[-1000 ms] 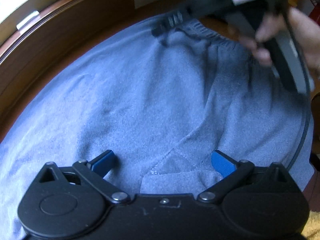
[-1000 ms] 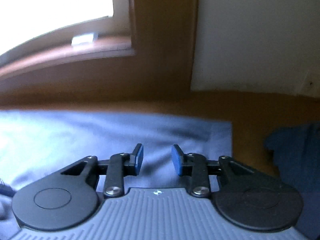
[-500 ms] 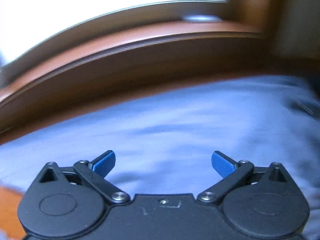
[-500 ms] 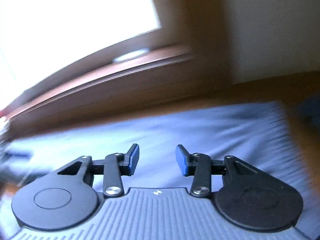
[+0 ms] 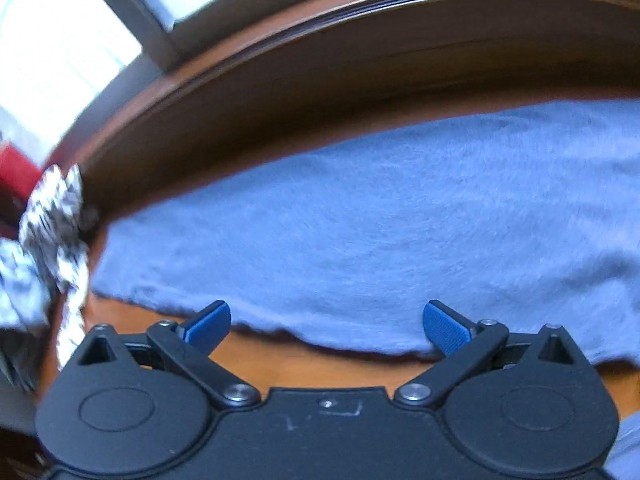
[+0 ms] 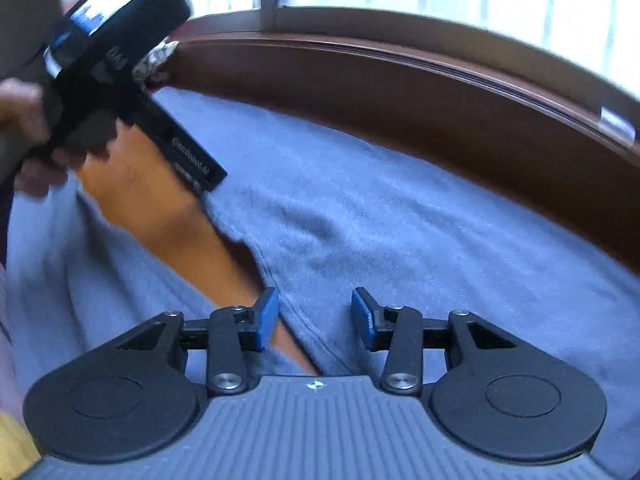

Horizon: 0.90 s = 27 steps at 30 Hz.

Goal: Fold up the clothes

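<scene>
Both claws now over the trouser legs: left claw (image 5: 325, 322) spread, right claw (image 6: 315, 314) just widened, empty; I regrip the blue trousers (image 6: 400, 216).

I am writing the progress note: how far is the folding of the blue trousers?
Done: the blue trousers lie spread on the wooden table, legs apart. In hand: nothing; the left gripper and right gripper are open over the cloth. Left: every fold.
</scene>
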Tool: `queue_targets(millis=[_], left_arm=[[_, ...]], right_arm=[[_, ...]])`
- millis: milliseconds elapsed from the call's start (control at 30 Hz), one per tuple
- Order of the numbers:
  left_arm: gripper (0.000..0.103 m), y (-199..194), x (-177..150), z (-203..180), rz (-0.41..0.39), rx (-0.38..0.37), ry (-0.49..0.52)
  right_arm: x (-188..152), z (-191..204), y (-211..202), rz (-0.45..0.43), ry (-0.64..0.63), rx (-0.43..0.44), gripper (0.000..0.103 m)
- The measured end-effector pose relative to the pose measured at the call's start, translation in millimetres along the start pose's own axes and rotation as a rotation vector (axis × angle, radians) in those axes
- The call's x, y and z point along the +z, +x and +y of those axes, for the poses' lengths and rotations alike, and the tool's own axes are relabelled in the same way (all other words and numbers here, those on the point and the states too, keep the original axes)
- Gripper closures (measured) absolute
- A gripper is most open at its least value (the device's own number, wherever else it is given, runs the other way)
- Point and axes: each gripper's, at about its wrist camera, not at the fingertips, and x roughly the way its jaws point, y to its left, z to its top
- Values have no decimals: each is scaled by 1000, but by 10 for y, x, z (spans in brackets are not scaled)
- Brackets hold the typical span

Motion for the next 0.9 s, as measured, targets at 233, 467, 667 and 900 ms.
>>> queue_targets(millis=[233, 467, 667, 900], left_arm=[[0, -82, -61, -71, -32, -67, -6], [0, -147, -103, -176, -104, -73, 66], [0, -541, -209, -308, -175, -216, 37], [0, -1193, -454, -703, -211, -336, 56]], right_arm=[[-75, -125, -24, 22, 33, -46, 58], [-262, -29, -629, -84, 274, -207, 51], [-689, -57, -1242, -107, 467, -393, 50], [-875, 102, -1146, -71, 413, -235, 50]])
